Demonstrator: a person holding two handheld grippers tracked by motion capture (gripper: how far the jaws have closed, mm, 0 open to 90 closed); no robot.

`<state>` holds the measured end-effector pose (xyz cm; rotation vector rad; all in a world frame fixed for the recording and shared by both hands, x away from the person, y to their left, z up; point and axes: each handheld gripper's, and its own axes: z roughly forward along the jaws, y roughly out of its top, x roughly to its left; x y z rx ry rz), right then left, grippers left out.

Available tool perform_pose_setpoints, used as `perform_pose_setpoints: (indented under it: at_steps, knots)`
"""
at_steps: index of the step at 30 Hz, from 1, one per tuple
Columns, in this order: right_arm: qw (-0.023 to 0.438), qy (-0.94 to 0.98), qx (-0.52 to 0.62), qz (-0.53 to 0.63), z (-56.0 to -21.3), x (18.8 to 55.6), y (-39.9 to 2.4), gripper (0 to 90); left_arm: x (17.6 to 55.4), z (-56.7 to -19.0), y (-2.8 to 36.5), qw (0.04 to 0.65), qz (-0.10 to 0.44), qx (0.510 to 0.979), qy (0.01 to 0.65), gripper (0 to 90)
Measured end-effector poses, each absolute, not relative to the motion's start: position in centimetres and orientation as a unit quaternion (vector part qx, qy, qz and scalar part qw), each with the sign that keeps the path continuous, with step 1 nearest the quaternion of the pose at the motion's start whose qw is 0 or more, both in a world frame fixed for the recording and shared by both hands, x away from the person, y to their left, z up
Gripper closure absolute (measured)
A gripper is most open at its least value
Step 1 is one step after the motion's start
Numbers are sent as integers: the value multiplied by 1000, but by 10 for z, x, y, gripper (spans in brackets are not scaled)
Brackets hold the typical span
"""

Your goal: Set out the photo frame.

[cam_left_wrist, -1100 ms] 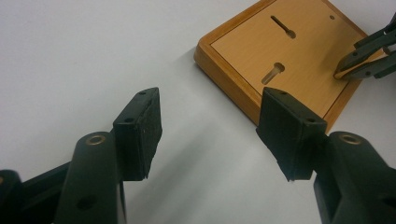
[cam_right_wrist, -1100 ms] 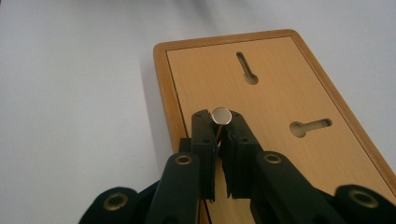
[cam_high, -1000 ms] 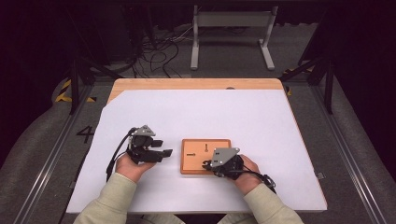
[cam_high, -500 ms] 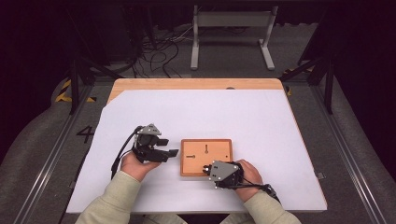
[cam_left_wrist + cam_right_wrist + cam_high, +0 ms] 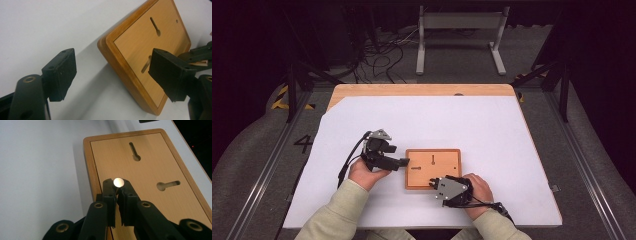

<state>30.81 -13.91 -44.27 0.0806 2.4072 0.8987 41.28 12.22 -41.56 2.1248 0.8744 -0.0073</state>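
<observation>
A wooden board (image 5: 447, 162) with two keyhole slots lies on the white sheet near the table's front; the left gripper view shows it tilted (image 5: 150, 50). My left gripper (image 5: 404, 162) is at the board's left edge, open, its jaws either side of that corner (image 5: 116, 72). At the board's near edge my right gripper (image 5: 432, 183) is shut on a small pin with a shiny round head (image 5: 118, 182). In the right gripper view the pin sits at the tips of the right gripper (image 5: 118, 189), over the board (image 5: 150, 170), near the sideways slot (image 5: 168, 185).
A white paper sheet (image 5: 437, 120) covers most of the wooden table (image 5: 412, 90). Beyond the far edge stand a grey metal frame (image 5: 459, 22) and floor cables (image 5: 382, 50). Dark rails run along both sides of the table.
My right gripper has drawn back from over the board to its near edge, still holding the pin. My left gripper has shifted slightly right toward the board's left edge.
</observation>
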Motion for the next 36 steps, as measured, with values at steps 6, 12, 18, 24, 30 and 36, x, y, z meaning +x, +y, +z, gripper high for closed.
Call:
perform_pose_setpoints:
  at_steps: [6, 12, 18, 24, 30, 36]
  knots:
    - [295, 896, 24, 330, -444, 304, -138, 844, 418, -418, 114, 401, -4, 847, 349, 134]
    - [297, 896, 23, 329, -444, 302, -138, 845, 422, -424, 101, 393, -22, 853, 342, 119]
    - [301, 894, 23, 331, -445, 301, -138, 845, 425, -430, 94, 388, -45, 860, 328, 124]
    - [304, 893, 20, 332, -446, 301, -138, 845, 431, -435, 87, 390, -69, 862, 318, 124]
    - [303, 892, 25, 333, -446, 301, -138, 845, 434, -441, 81, 381, -86, 866, 312, 106]
    - [304, 892, 26, 333, -446, 301, -138, 845, 435, -444, 77, 378, -104, 868, 305, 111]
